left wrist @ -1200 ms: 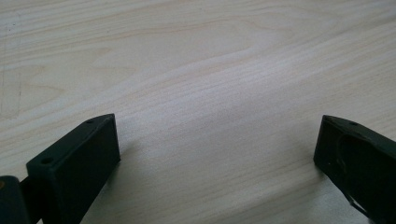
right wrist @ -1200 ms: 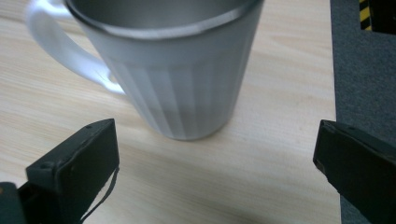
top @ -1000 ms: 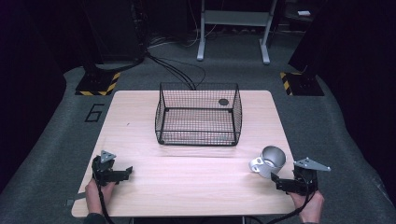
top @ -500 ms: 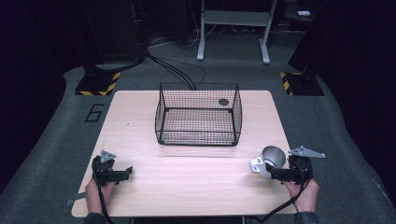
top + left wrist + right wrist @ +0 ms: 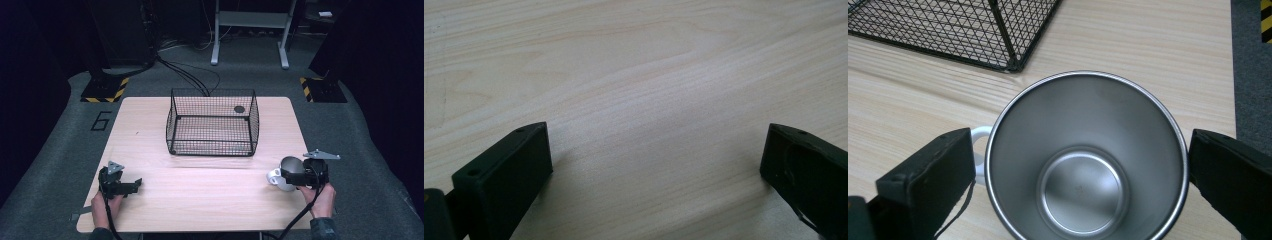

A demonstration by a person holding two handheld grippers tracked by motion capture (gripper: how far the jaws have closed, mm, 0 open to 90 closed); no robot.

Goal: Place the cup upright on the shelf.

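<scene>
Where the pale wooden table (image 5: 200, 200) spread across the dark carpeted floor (image 5: 360, 150), it was the largest thing in the high view, and everything else can be placed against the black wire basket (image 5: 212, 122) that stood at the middle of its far half. The basket was upright, its top open, with a small dark round disc (image 5: 239, 109) seen near its far right corner; whether the disc lay inside or on the mesh could not be told. A painted numeral 6 (image 5: 102, 120) marked the floor to the left of the basket, beyond the table's edge.

Nearer to the person than the basket and off toward its right front corner stood the metal mug (image 5: 1087, 160), upright on the wood, its mouth open toward the right gripper view's camera and its white handle (image 5: 979, 150) pointing to the left in that view. The basket's corner (image 5: 1010, 62) lay just beyond the mug, apart from it. The right gripper (image 5: 1080, 165) straddled the mug, one black jaw at each side of the rim with its jaws spread wide; contact with the steel could not be made out.

Well to the left of the basket's near side, the left gripper (image 5: 656, 160) rested low over bare wood, jaws wide apart with nothing between them.
</scene>
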